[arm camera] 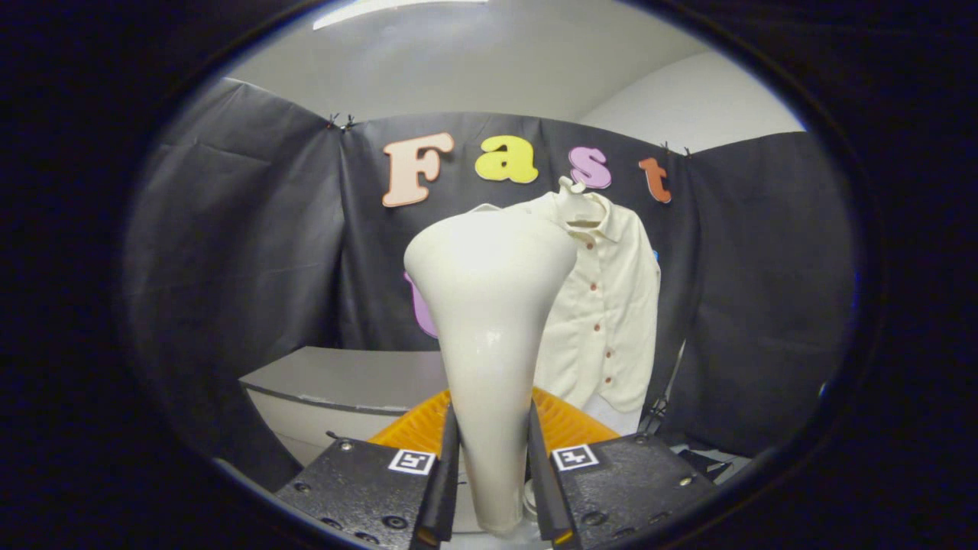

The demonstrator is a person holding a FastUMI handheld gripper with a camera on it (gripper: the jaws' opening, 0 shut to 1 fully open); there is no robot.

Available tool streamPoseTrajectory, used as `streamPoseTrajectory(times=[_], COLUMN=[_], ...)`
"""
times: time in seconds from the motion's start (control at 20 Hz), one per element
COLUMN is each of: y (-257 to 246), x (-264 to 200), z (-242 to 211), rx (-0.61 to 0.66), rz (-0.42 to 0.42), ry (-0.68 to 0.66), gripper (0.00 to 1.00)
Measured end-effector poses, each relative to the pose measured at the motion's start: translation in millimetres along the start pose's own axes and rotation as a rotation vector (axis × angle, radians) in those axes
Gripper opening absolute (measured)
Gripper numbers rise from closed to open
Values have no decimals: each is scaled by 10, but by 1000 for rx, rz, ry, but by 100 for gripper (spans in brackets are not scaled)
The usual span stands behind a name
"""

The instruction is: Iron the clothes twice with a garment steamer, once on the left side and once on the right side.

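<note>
Cream plastic, glossy and smooth: that's the garment steamer [489,336] you've got clamped in the gripper [493,473], both fingers pressing on the narrow lower part of its handle, one each side. It stands upright between them and flares out to a broad head up top, so my guess is it's a bit top-heavy and that shiny shell will want to slip or twist if you swing it fast. Where you're holding it looks like the right spot, since the neck is thin enough for the fingers to wrap, but I'd keep the squeeze firm and the moves slow.

Beyond the steamer head, and partly hidden behind it, the shirt [607,305] hangs on a hanger [574,200] against the black booth wall. It's pale cream with a row of small dark buttons down the front. Its left half, as you look at it, is blocked by the head, so I can't say how that side hangs. Fabric looks light and floppy, so I'd expect it to swing away if you push into it; a gentle brush down each side should do.

Just below the steamer there's an orange ribbed thing [569,424], and a grey table [344,374] sits off to the left.
</note>
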State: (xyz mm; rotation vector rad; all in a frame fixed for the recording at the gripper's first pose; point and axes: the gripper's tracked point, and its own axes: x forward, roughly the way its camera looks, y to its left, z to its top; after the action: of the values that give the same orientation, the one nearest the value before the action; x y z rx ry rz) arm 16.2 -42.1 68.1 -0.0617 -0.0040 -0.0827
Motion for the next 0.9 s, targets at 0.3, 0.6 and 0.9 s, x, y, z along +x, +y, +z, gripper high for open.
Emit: streamPoseTrajectory(times=[0.3,0.6,0.9], y=[112,49,-61], x=[-166,-115,2], z=[-373,-539,-487], rx=[11,28,28], rz=[-5,-6,67], ry=[51,62,95], gripper=[41,42,42])
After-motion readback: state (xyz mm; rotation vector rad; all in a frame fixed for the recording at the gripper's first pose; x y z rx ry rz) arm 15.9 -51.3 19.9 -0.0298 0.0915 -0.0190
